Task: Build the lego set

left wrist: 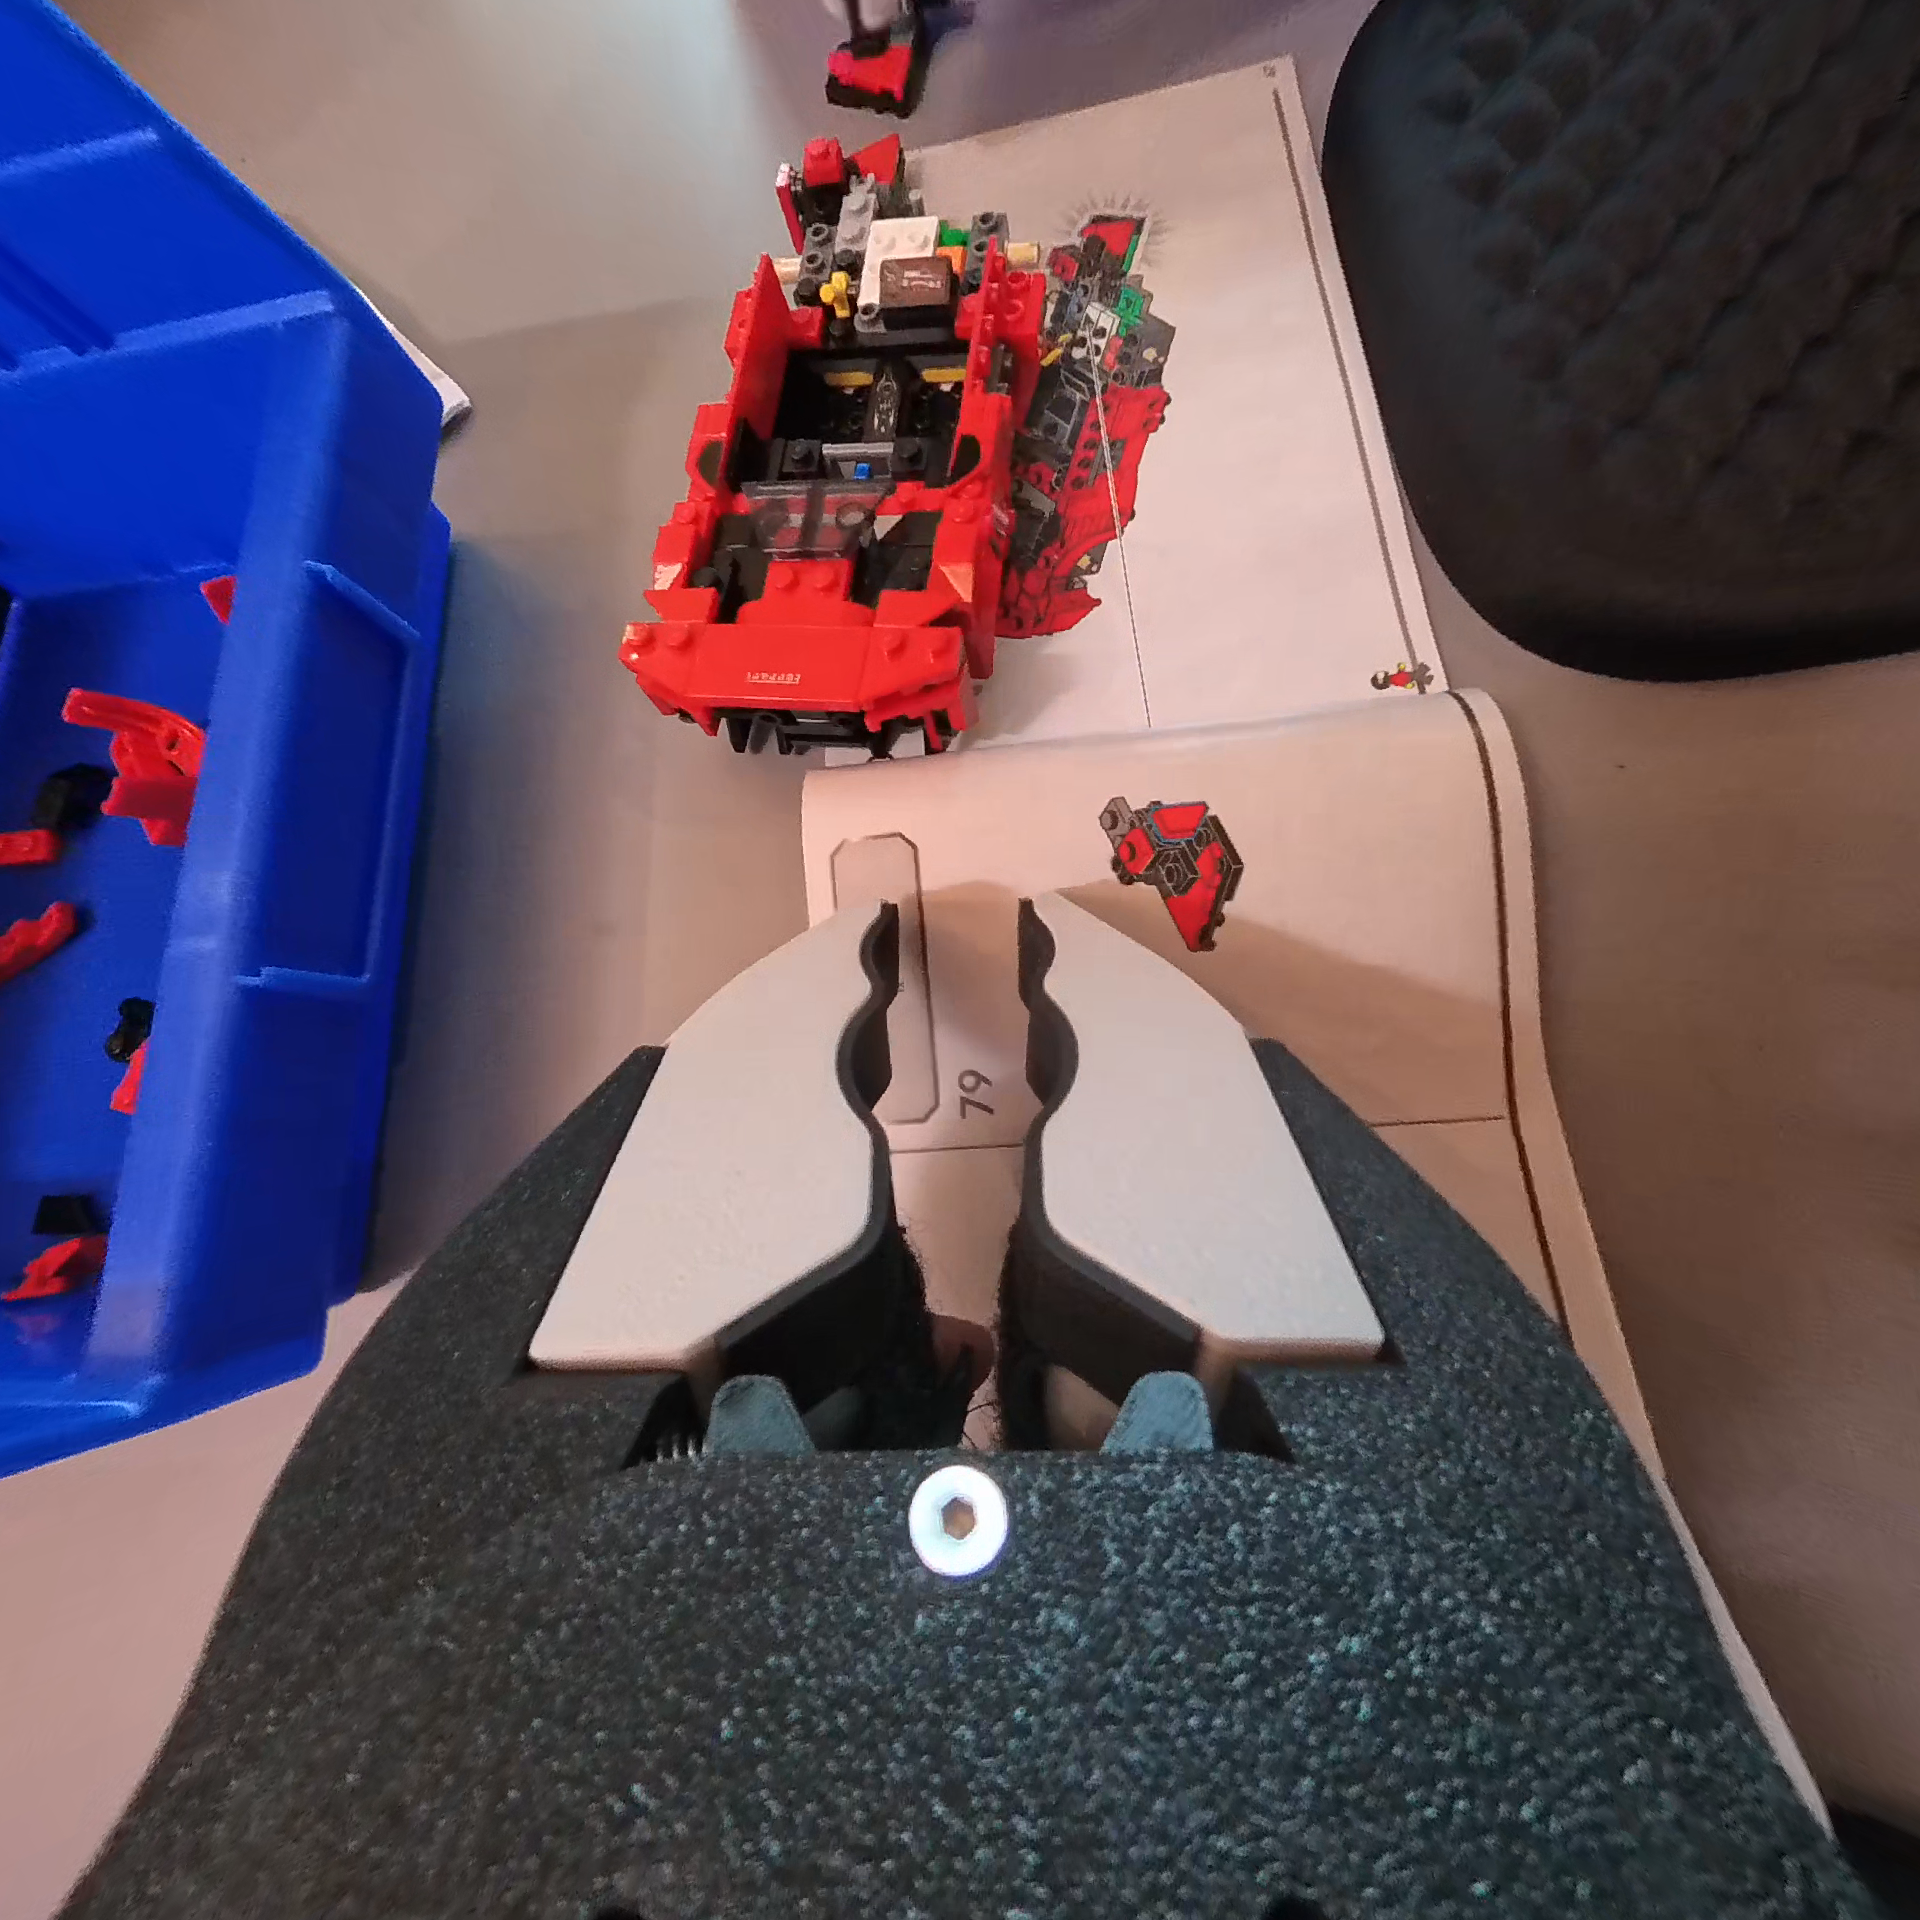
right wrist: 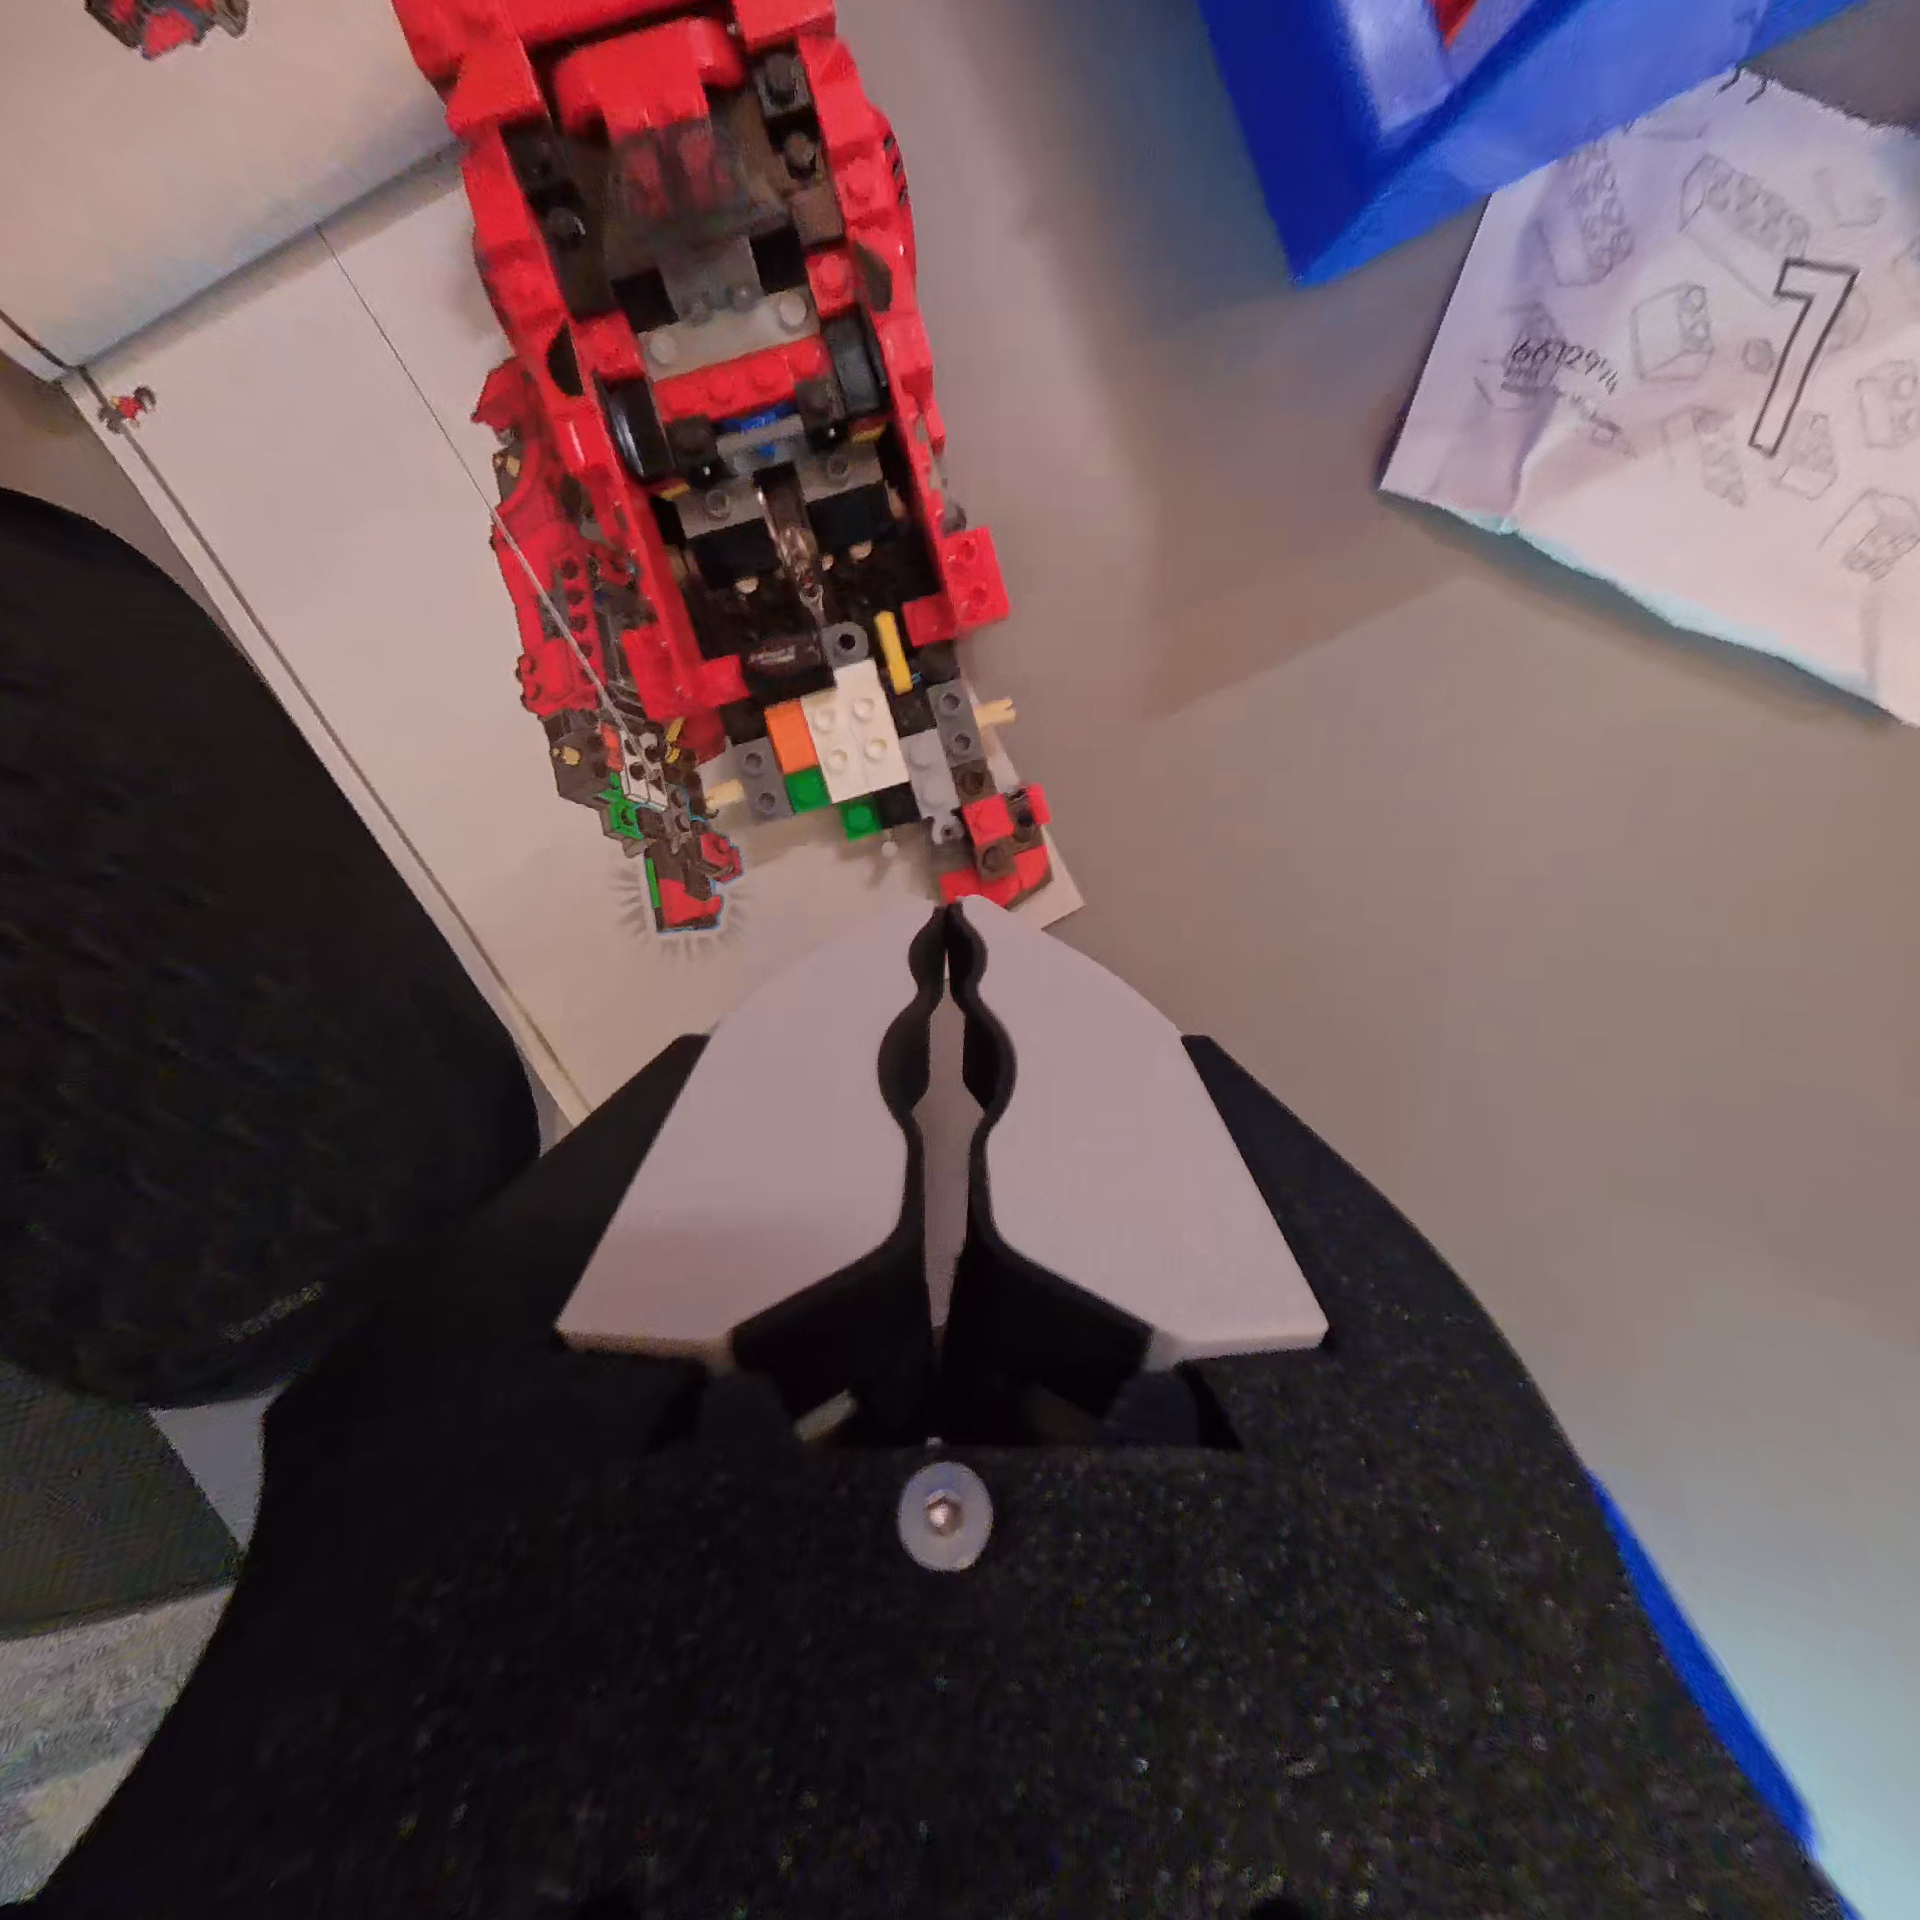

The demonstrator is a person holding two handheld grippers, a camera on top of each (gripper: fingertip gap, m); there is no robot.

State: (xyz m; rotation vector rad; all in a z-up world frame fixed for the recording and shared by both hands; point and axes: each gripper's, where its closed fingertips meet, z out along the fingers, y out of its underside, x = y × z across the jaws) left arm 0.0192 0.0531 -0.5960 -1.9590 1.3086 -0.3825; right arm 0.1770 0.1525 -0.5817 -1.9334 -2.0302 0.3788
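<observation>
Left gripper (left wrist: 954,914): I read it as released, fingers parted with nothing between them, hovering over the open instruction booklet (left wrist: 1299,1018), whose near page shows through the gap. Right gripper (right wrist: 951,914): I read it as clenched, fingertips together. I cannot tell whether anything is pinched at the tips. In the left wrist view a small red-and-black sub-assembly (left wrist: 878,68) sits at the top edge beneath a dark object that may be the other tool; contact is not discernible.

Just beyond the right tips lies the rear end of the partly built red car (right wrist: 717,416), with white, orange, green and grey bricks exposed. From the left side I see the same car nose-first, resting partly on the booklet's far page and partly on the grey table (left wrist: 582,1039).

Beside the car, on the left of the left view, stands a blue bin (left wrist: 281,831) holding loose red and black pieces (left wrist: 140,753). A black textured cushion (left wrist: 1662,312) lies past the booklet's opposite edge. A crumpled paper bag (right wrist: 1683,416) lies near the bin in the right view.
</observation>
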